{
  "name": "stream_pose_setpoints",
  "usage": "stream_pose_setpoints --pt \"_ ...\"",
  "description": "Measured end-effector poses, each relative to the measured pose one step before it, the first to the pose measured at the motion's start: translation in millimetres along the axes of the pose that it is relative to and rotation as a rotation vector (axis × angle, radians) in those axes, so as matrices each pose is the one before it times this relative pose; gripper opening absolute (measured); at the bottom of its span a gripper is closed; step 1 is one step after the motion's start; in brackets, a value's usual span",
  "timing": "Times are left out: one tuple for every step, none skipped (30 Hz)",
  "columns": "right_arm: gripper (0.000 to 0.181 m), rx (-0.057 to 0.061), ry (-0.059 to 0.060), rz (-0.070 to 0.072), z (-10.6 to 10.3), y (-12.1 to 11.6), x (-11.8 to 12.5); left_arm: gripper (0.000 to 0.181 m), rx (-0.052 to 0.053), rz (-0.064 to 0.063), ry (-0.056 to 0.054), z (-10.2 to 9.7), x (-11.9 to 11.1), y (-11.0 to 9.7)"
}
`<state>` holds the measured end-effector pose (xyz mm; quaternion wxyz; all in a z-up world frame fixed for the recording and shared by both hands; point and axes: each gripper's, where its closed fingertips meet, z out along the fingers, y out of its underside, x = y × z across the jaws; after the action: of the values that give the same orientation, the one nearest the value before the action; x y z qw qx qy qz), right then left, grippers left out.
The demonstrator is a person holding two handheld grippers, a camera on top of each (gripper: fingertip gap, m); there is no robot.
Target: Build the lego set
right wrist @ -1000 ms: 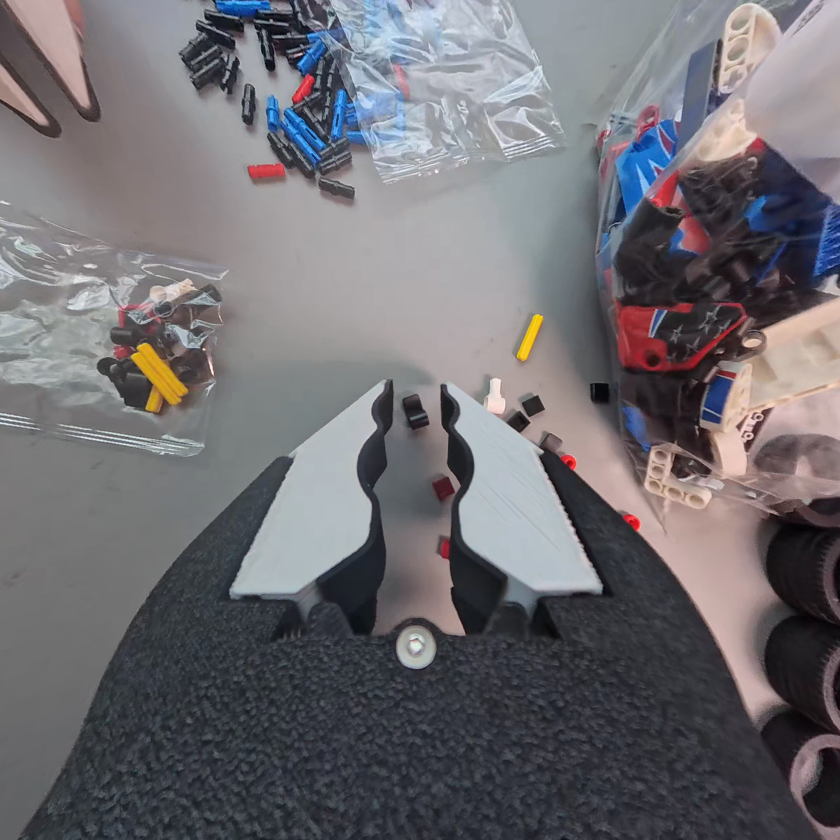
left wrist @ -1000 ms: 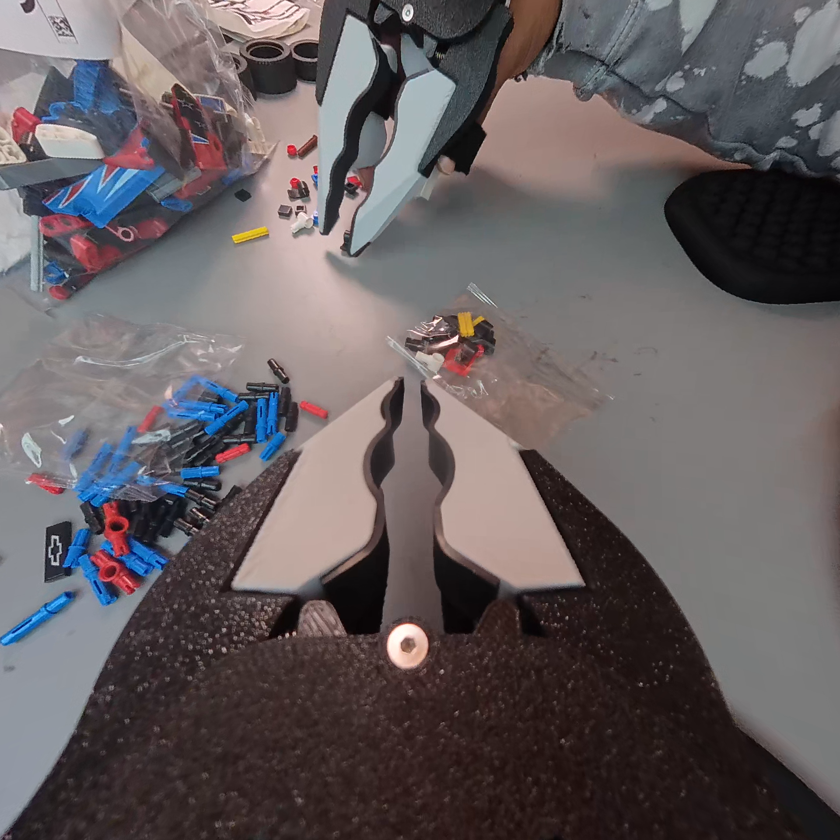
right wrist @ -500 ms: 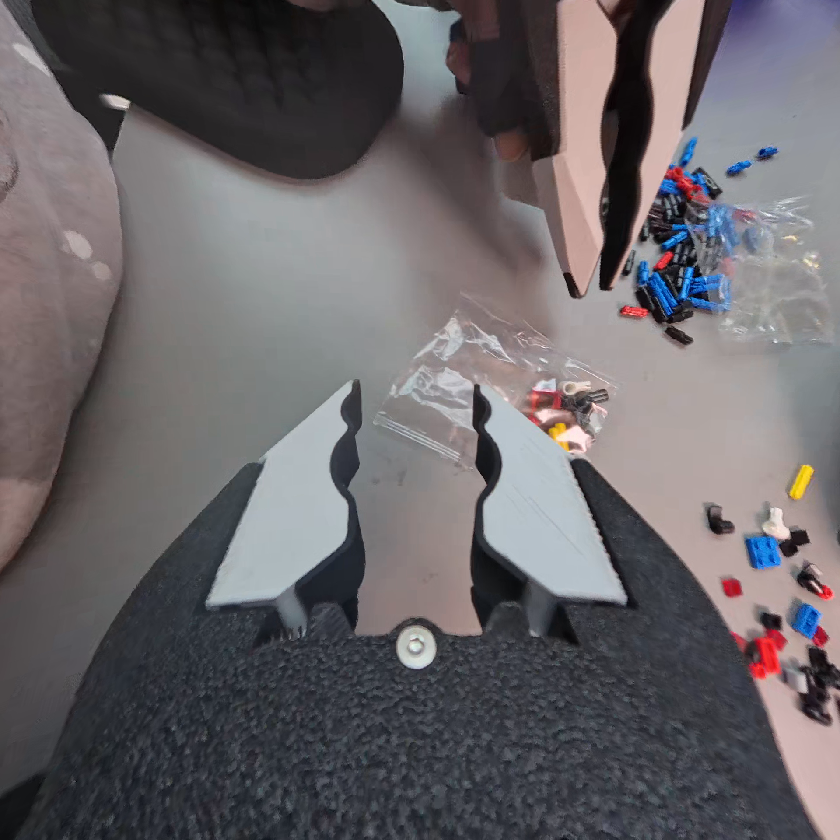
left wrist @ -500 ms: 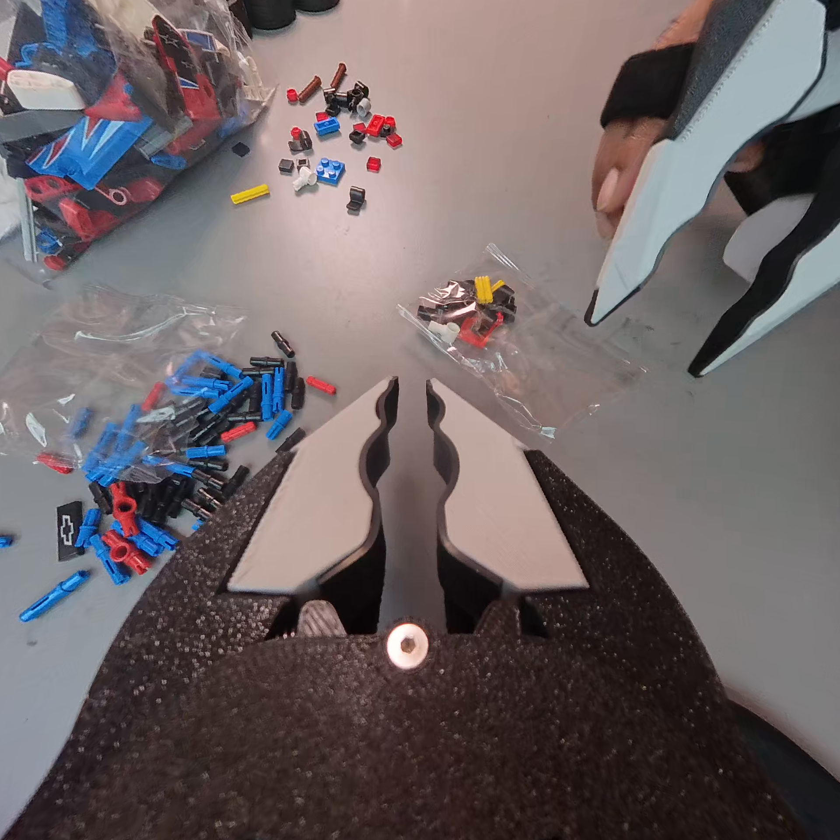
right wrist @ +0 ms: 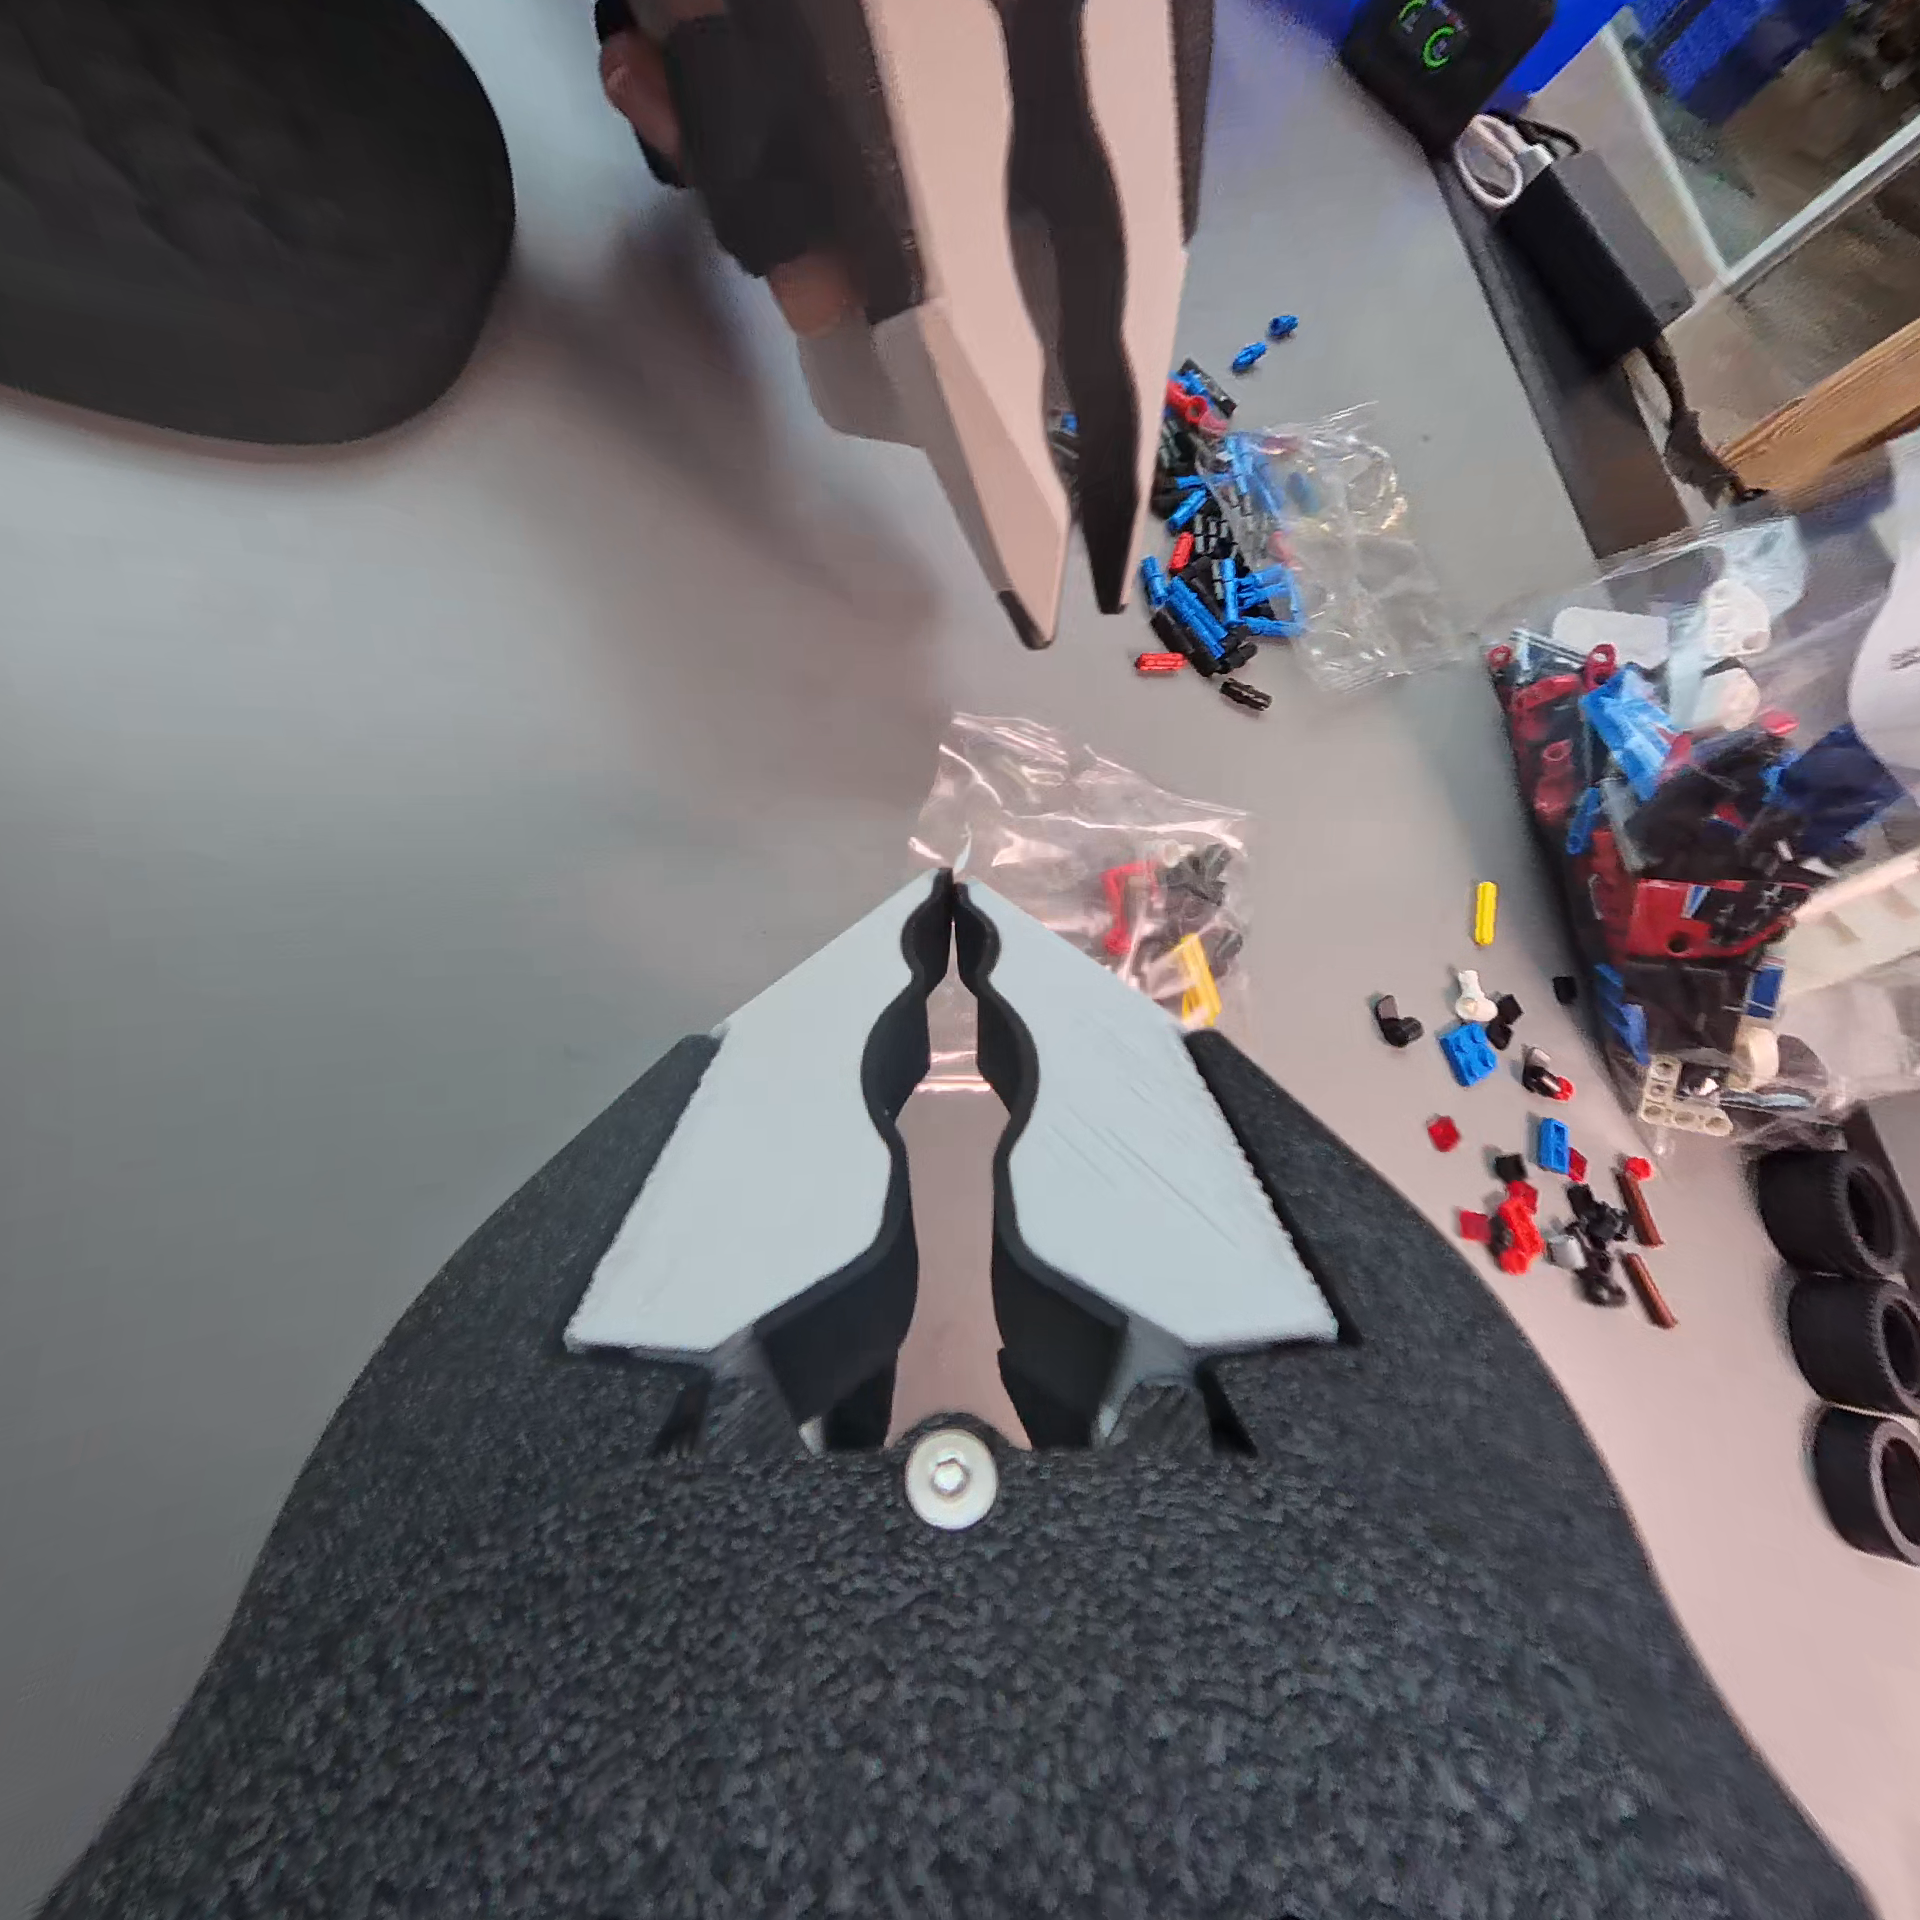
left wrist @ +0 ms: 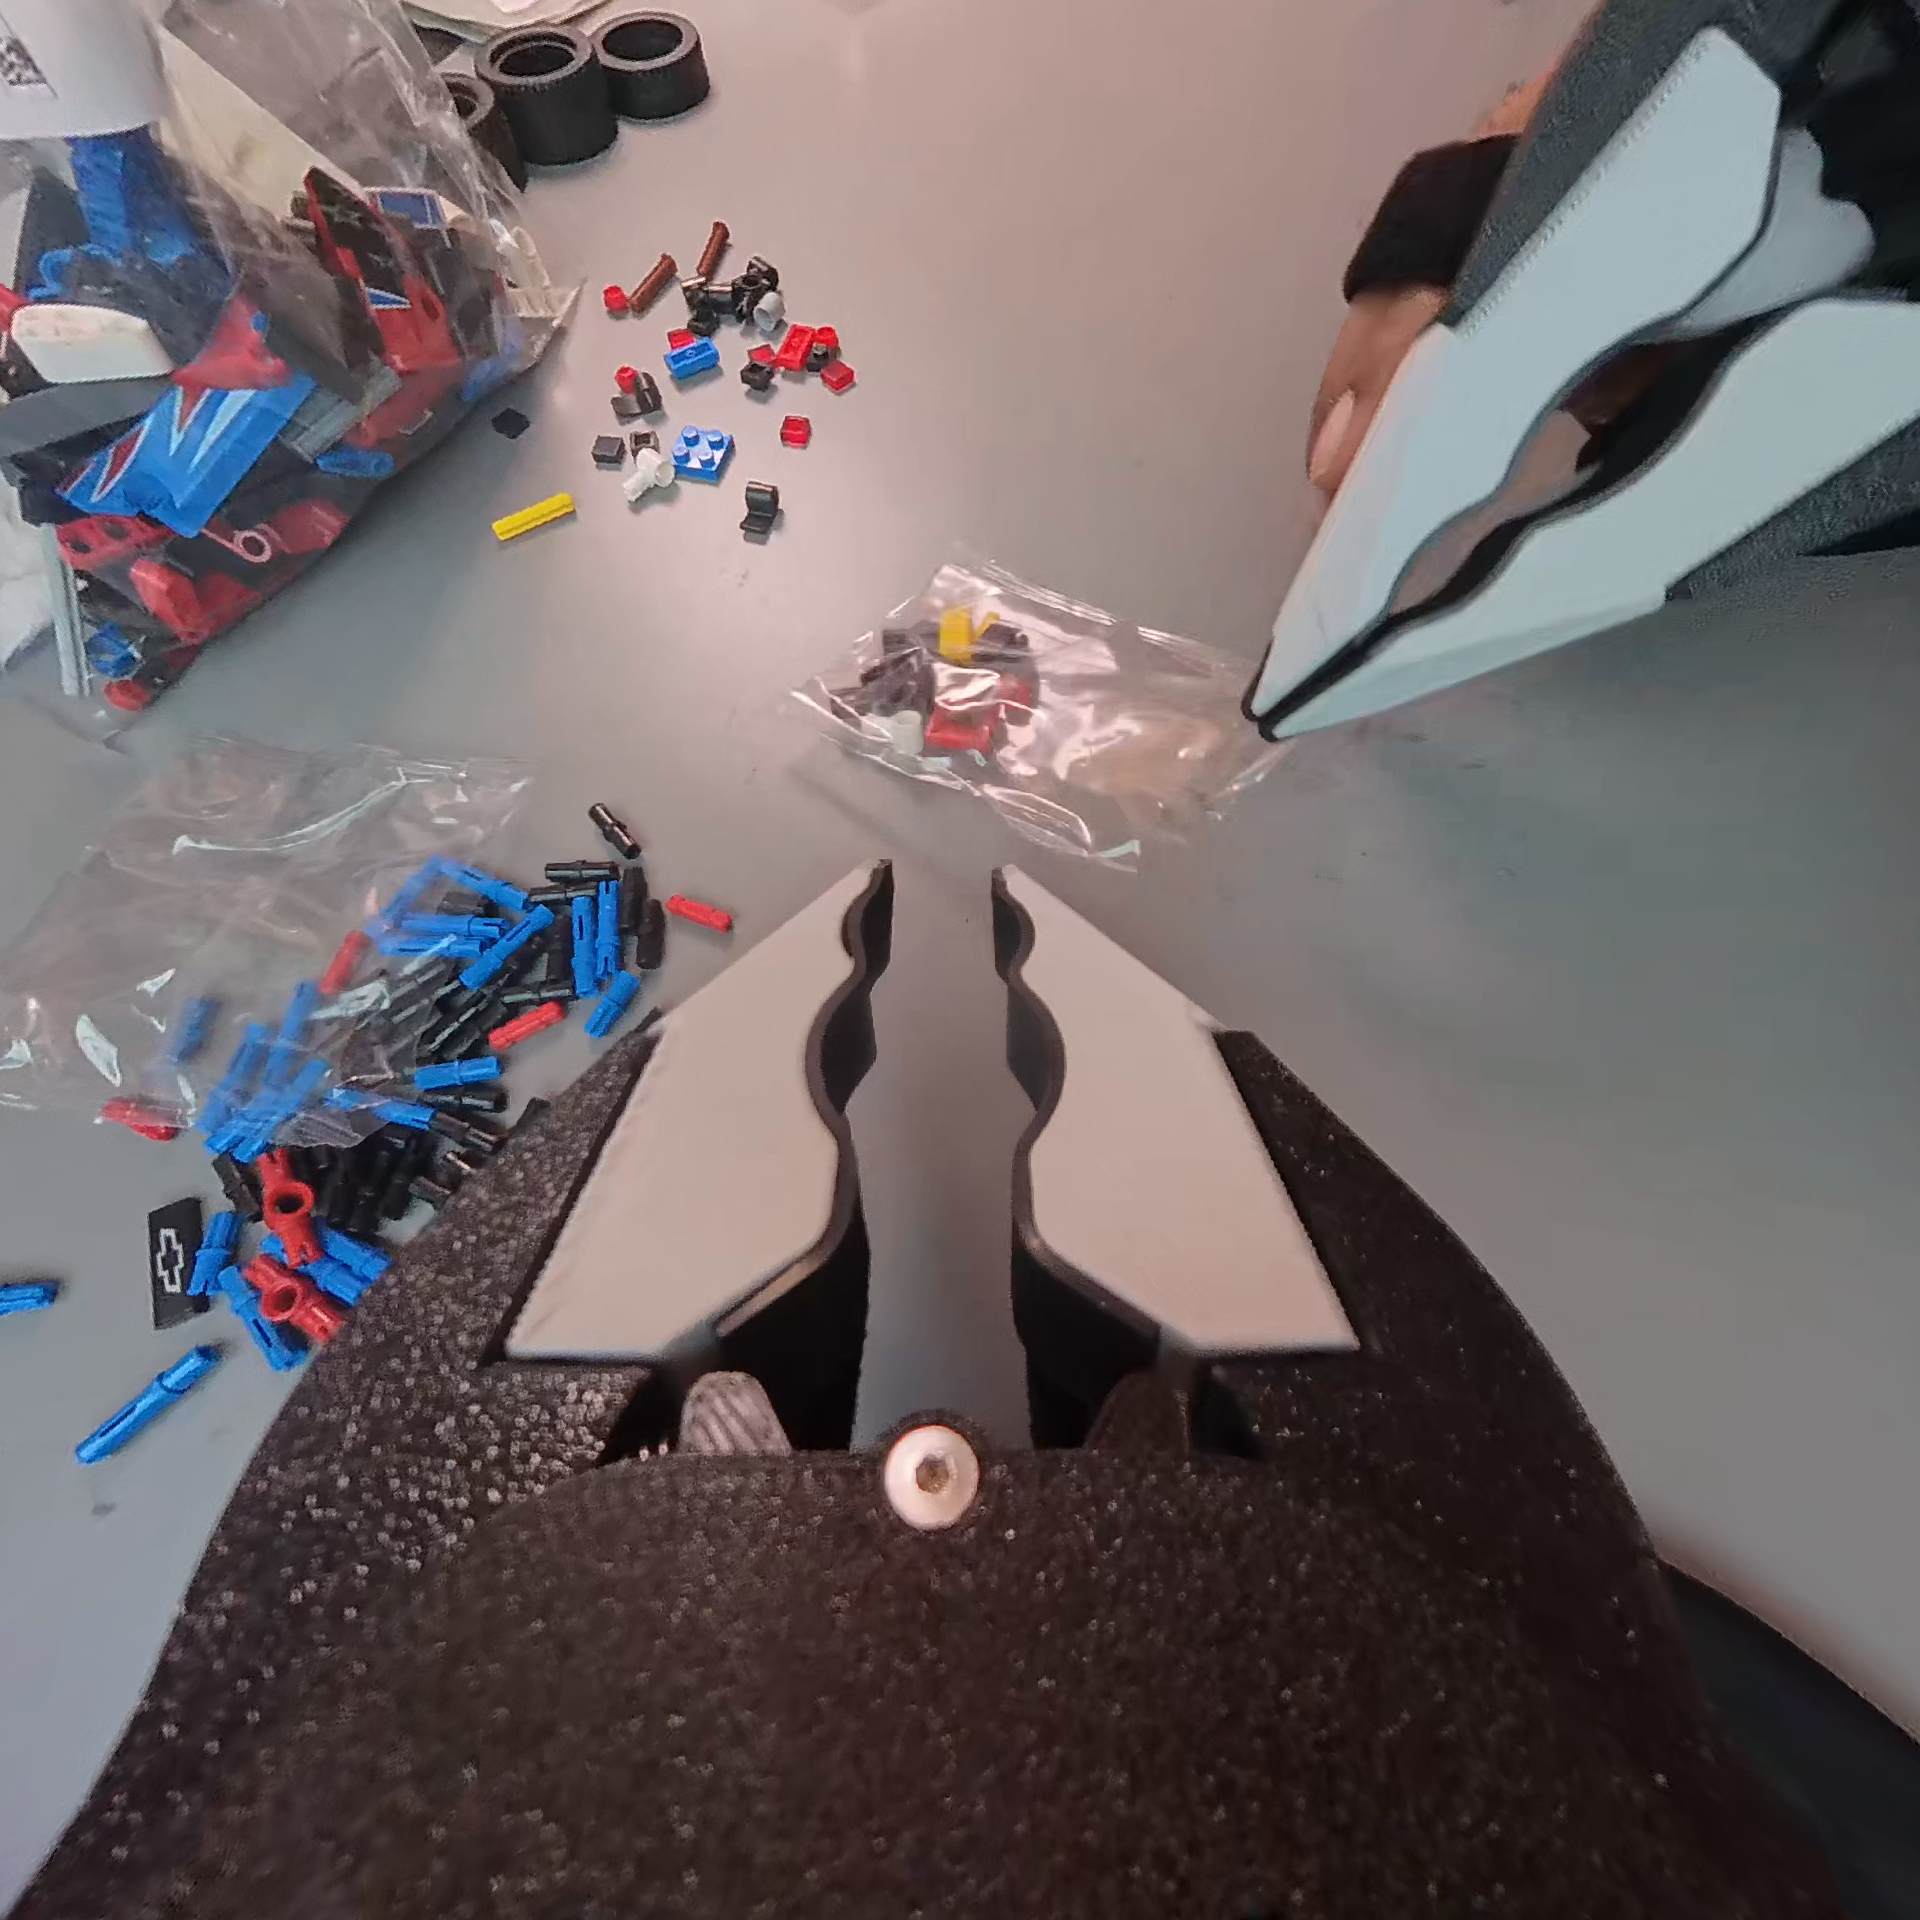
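Observation:
A small clear bag (left wrist: 1049, 717) of black, red and yellow Lego pieces lies on the grey table, just ahead of my left gripper (left wrist: 940, 873). The left gripper is open by a narrow gap, empty, and hovers above the table. My right gripper (right wrist: 951, 883) is shut, its tips pinching the near corner of the small bag (right wrist: 1081, 821). In the left wrist view the right gripper (left wrist: 1262, 717) comes in from the upper right and touches the bag's right edge. In the right wrist view the left gripper (right wrist: 1075, 623) hangs above the table behind the bag.
A large bag of parts (left wrist: 208, 395) lies at far left. A torn bag with blue, black and red pins (left wrist: 468, 997) is at left. Loose small pieces (left wrist: 717, 395), a yellow axle (left wrist: 532, 516) and black tyres (left wrist: 592, 73) lie beyond. A black cushion (right wrist: 229, 208) sits at the table's edge. Tip to tip, the grippers are about 7 cm apart. Left tips and right tips are each some 20 cm from the yellow axle (left wrist: 532, 516). Look for it in the right wrist view (right wrist: 1485, 908) too.
My right gripper left the loose pieces, swung over to the small bag, opened wide, then shut on its corner. My left gripper's gap has widened a little.

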<state>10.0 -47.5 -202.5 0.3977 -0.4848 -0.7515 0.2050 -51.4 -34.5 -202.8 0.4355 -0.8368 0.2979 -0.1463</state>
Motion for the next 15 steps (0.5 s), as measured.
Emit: stream_pose_setpoints --pt "0.0 0.0107 -0.0006 0.0196 -4.06 -2.29 5.53 0.023 0.0078 0.0165 0.0097 -0.35 2.77 -1.24" --pt "0.0 0.0073 -0.0114 0.0263 -3.84 -2.13 4.31 0.025 0.0033 0.016 0.0032 -0.11 1.86 -0.79" --pt "0.0 0.0107 -0.0112 0.0232 -3.94 -2.88 3.42 0.026 -0.005 0.0109 -0.0063 0.49 0.07 0.27" --pt "0.0 0.017 0.0018 0.0098 -3.83 -3.74 3.65 0.027 -0.0096 0.006 -0.0094 0.67 -0.76 1.19" --pt "0.0 0.007 0.0036 0.0006 -3.02 -2.34 2.79 0.029 -0.0078 0.0065 -0.0035 0.62 0.02 1.16" --pt "0.0 0.0059 0.0028 0.0007 -2.49 -1.92 2.54 0.032 -0.0025 0.0099 0.0008 0.5 0.77 0.49" --pt "0.0 0.0106 -0.0019 0.007 -2.3 -2.57 2.19 0.035 0.0024 0.0129 0.0027 0.44 1.35 -0.45" --pt "0.0 0.009 -0.0151 0.0189 -2.04 -2.38 1.19 0.038 0.0068 0.0168 0.0098 0.49 2.9 -1.35" --pt "0.0 0.0136 -0.0248 0.0305 -2.16 -3.29 0.74 0.042 0.0136 0.0185 0.0056 0.58 2.77 -2.74" --pt "0.0 0.0209 -0.0227 0.0347 -2.63 -4.78 1.65 0.045 0.0159 0.0208 0.0047 0.84 2.97 -3.37" --pt "0.0 0.0151 -0.029 0.0303 -2.7 -4.49 0.87 0.047 0.0154 0.021 -0.0061 1.41 1.51 -3.68" --pt "0.0 0.0105 -0.0369 0.0244 -2.79 -4.33 -0.34 0.048 0.0181 0.0238 -0.0096 1.57 0.99 -4.3" --pt "0.0 0.0083 -0.0353 0.0277 -2.55 -4.37 0.08 0.048 0.0199 0.0222 -0.0044 1.6 1.47 -4.38" --pt "0.0 0.011 -0.03 0.0226 -2.46 -4.56 0.59 0.046 0.0231 0.0158 0.0065 1.28 2.51 -4.71" --pt "0.0 0.0032 -0.0319 0.0177 -1.93 -3.25 -0.07 0.041 0.021 0.0116 0.0126 0.93 3.07 -4.3"
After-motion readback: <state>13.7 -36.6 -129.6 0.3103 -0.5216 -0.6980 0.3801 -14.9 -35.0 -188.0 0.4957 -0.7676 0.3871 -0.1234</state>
